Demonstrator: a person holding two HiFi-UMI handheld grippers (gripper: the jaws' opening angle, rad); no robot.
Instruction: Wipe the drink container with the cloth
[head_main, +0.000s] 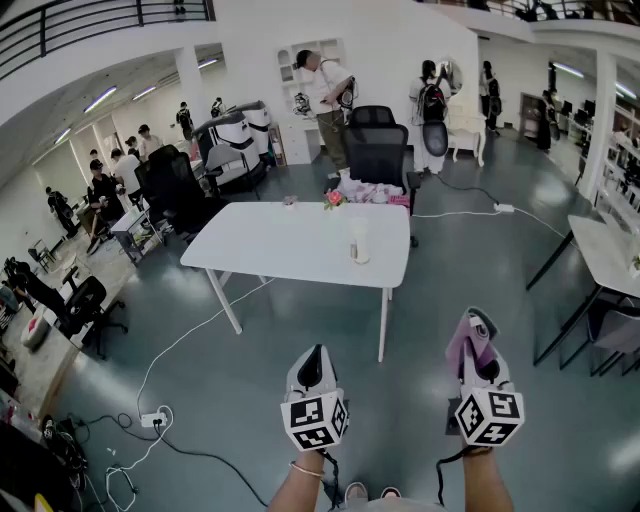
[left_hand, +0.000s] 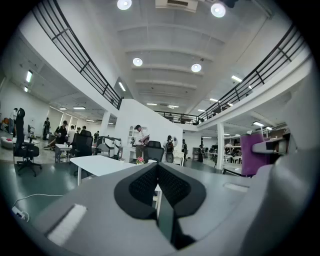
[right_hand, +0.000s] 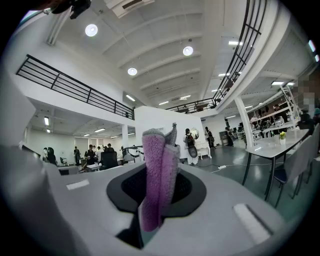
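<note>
The cloth (right_hand: 155, 165), purple and folded, stands upright between the jaws of your right gripper (right_hand: 159, 186), which pinch it from both sides, its upper end sticking out past the pads; your left gripper (left_hand: 158, 175) has its jaws pressed together with nothing between them; in the head view you hold both grippers level and side by side, low in the picture, over the grey floor (head_main: 230, 400), the left one beside the right one but not touching it; the drink container (head_main: 359, 243), a pale cup, stands upright on the white table (head_main: 270, 245) ahead of you, toward the table's right side, well apart from both grippers and from the cloth; at the table's far edge lies a small bunch of pink flowers (head_main: 333, 199), and just behind that edge stands a black office chair (head_main: 378, 152); a white cable (head_main: 190, 335) runs across the floor from under the table to a power strip (head_main: 153, 419) at your lower left; a second table (head_main: 612, 250) shows at the right edge; farther off, people stand and sit about the hall.
</note>
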